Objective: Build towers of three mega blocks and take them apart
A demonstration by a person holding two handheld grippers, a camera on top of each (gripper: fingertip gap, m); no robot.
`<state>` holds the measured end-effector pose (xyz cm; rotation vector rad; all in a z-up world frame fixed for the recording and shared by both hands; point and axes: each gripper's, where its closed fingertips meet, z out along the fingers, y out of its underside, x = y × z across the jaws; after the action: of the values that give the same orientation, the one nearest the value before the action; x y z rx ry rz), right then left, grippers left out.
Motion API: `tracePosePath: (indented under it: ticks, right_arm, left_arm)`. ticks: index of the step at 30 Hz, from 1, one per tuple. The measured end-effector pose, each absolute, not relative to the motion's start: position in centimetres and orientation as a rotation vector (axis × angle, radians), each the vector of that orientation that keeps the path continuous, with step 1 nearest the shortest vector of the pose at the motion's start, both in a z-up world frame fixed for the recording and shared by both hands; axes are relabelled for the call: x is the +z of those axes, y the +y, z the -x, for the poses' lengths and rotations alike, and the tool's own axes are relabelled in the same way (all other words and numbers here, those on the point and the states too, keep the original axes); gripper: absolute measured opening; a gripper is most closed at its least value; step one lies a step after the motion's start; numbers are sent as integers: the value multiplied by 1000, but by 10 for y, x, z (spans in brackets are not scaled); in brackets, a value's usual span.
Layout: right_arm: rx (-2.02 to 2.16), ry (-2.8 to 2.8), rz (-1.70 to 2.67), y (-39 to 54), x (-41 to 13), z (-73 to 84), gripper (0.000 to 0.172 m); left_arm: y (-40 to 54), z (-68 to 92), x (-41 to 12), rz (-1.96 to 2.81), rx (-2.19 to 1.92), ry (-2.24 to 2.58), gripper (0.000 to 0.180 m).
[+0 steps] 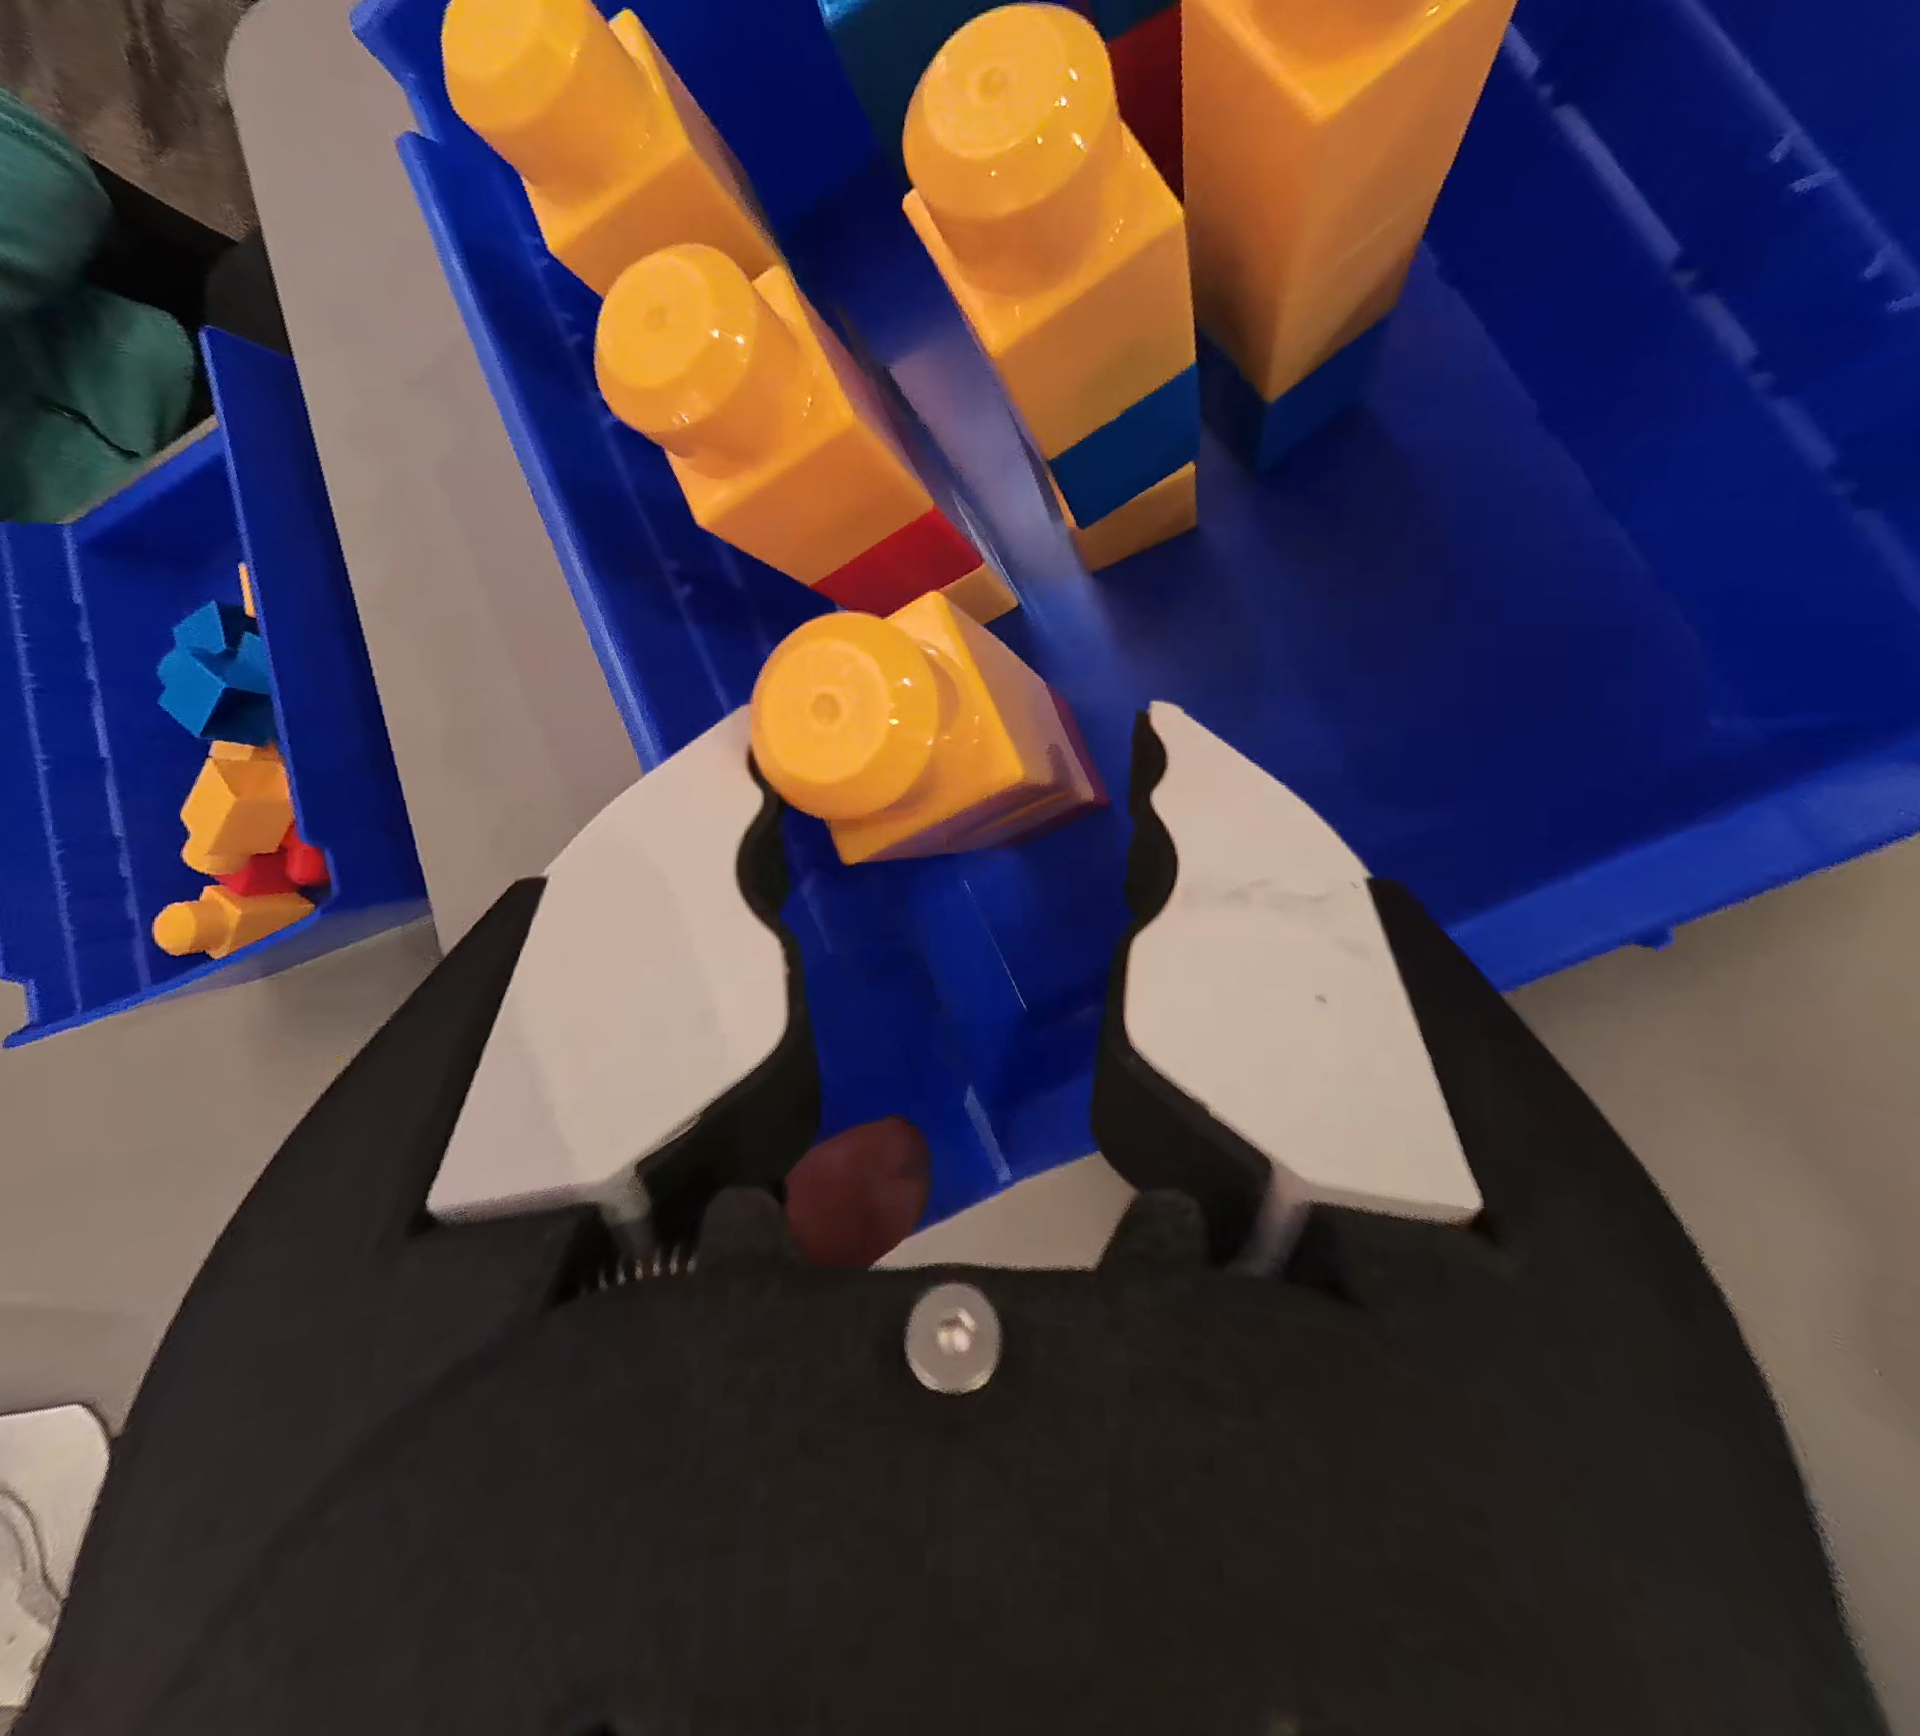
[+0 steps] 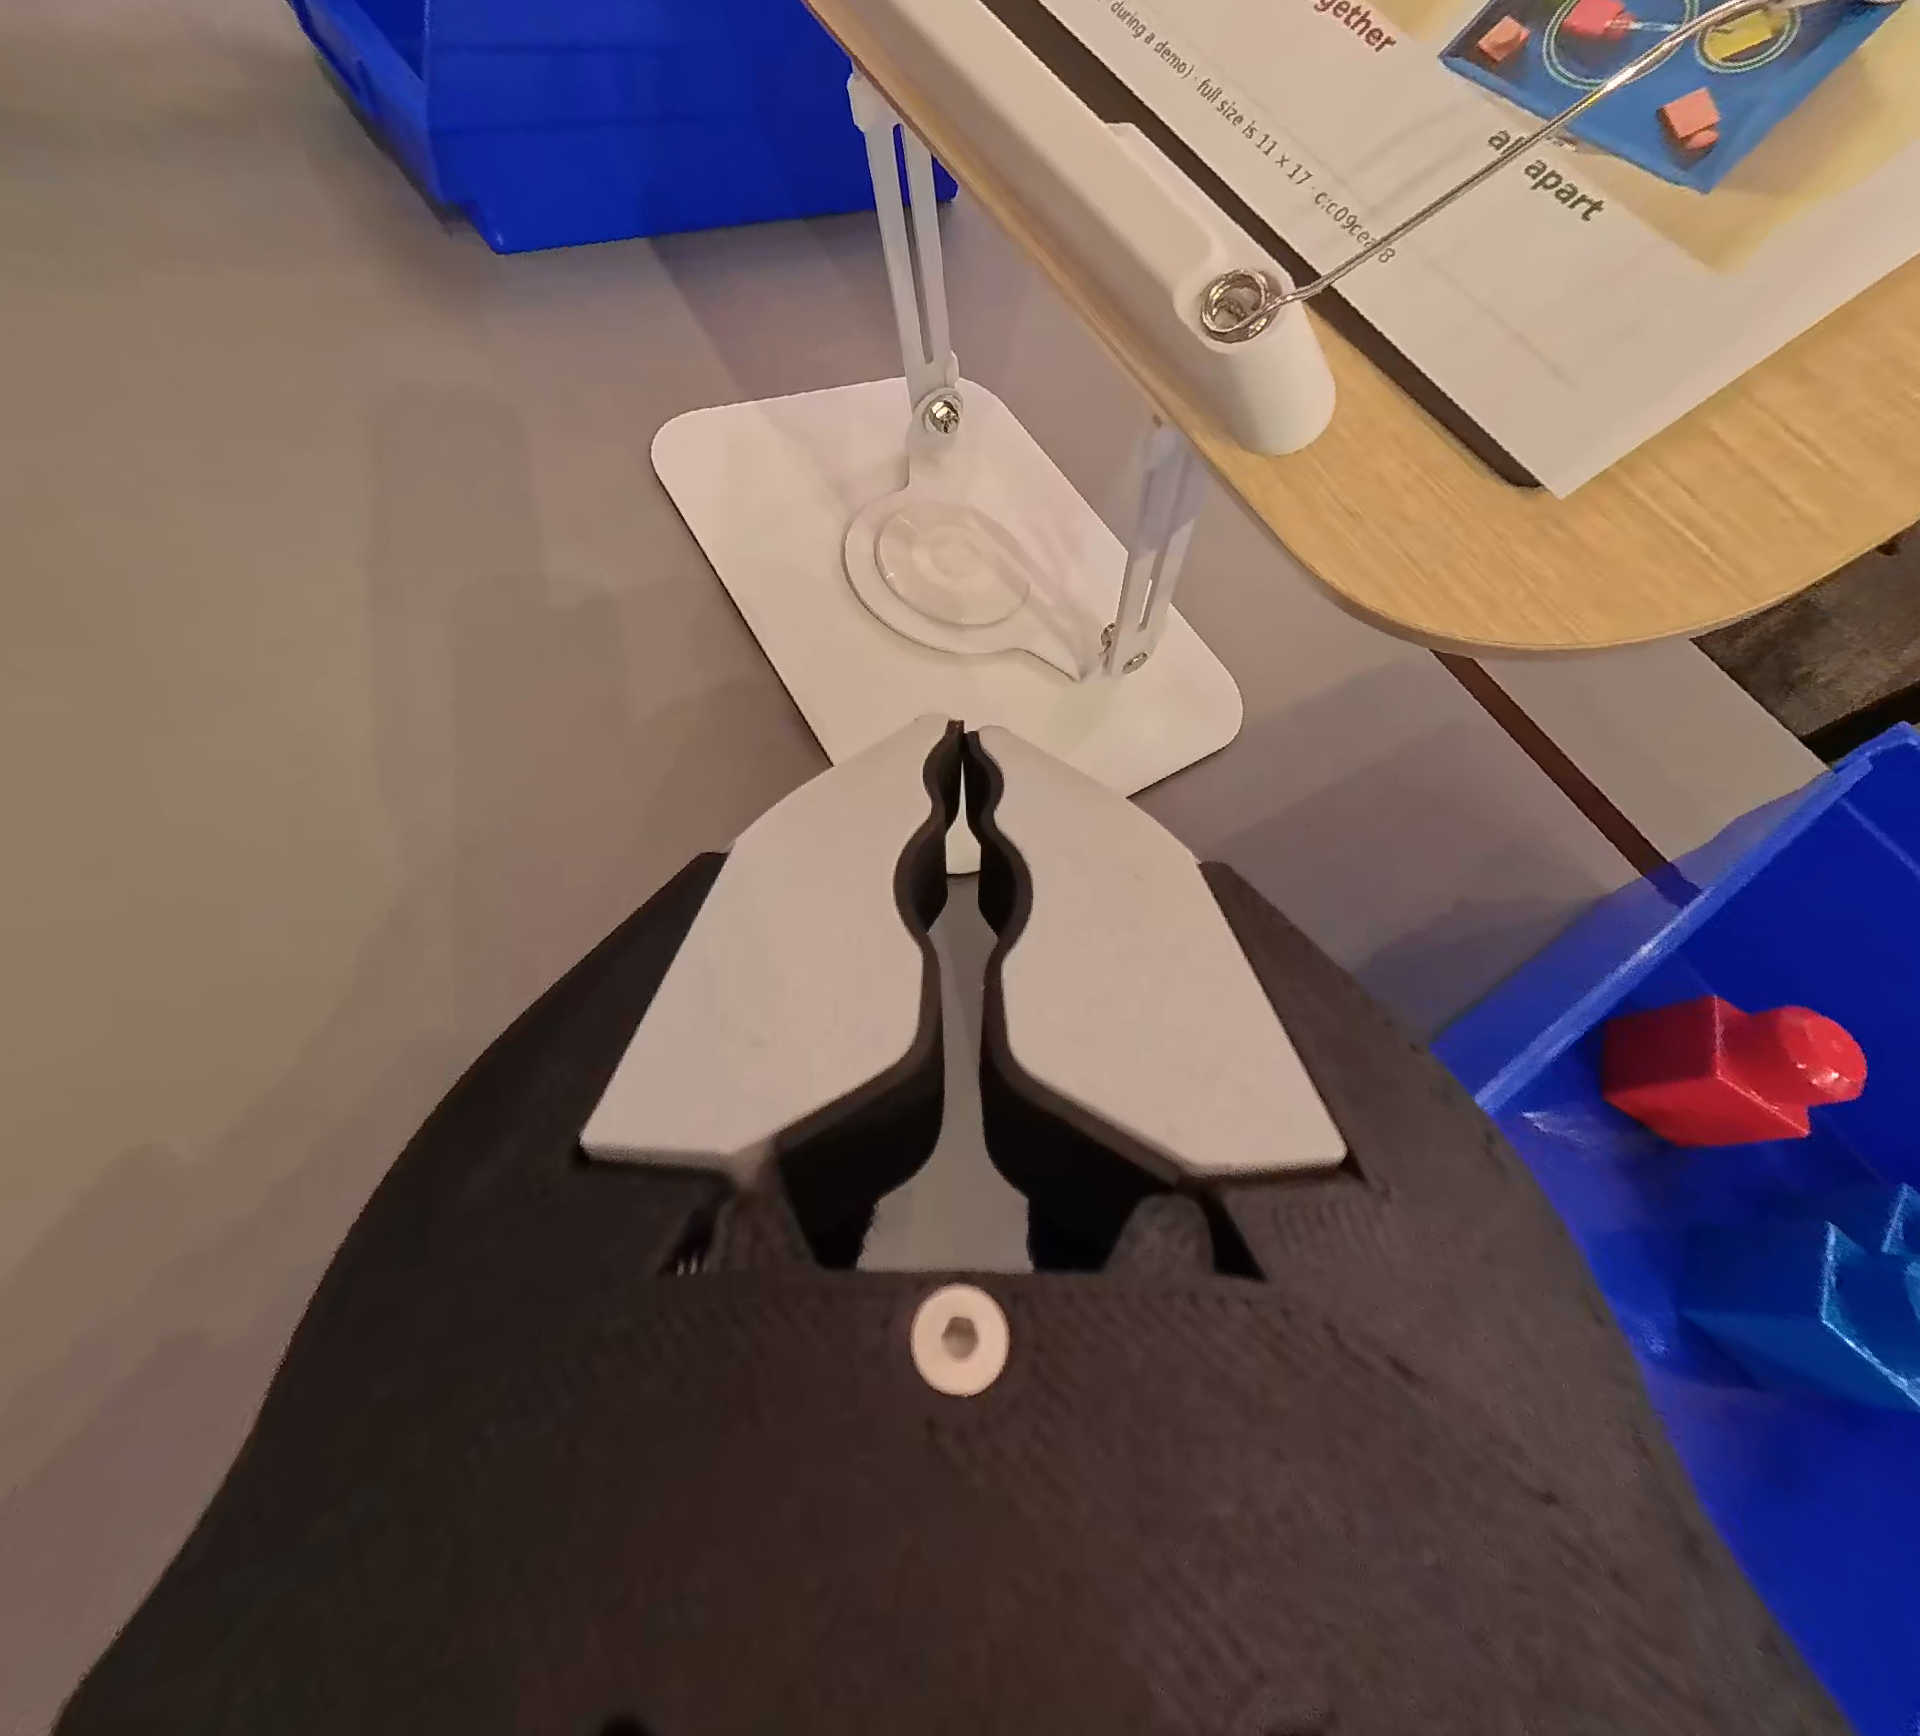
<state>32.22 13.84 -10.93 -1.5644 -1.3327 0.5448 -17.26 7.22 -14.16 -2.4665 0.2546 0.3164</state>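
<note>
Grey counter [image 1: 343, 543] carries your blue bin [image 1: 1558, 647] of towers; left gripper [image 1: 951, 767] has fingers apart beside the nearest yellow-topped tower [image 1: 914, 741]; centre both pads before squeezing; right gripper [image 2: 961, 741] fingers are together, holding nothing.

Grey table [image 2: 312, 543] is carrying everything. Large blue bin [image 1: 1662, 543] is sitting at upper centre of the left wrist view, smaller blue bin [image 1: 62, 751] at left edge. In the right wrist view: white stand base [image 2: 769, 481] lying at centre, another blue bin [image 2: 1714, 907] at lower right.
</note>
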Motion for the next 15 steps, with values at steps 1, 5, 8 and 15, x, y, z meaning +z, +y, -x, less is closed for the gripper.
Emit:
tracePosePath:
  ticks: [1, 5, 8, 15]
  right_arm:
    - [548, -1333, 1564, 138, -109, -322, 0]
    - [546, -1338, 1564, 138, -110, -323, 0]
    - [552, -1346, 1556, 136, -109, -322, 0]
    - [571, -1391, 1540, 130, -113, -315, 0]
  left_arm:
    - [74, 173, -142, 2462, 325, 252, 57]
    - [81, 170, -145, 2449, 284, 257, 43]
    - [84, 166, -144, 2419, 258, 288, 41]
    - [71, 147, -106, 2291, 176, 382, 39]
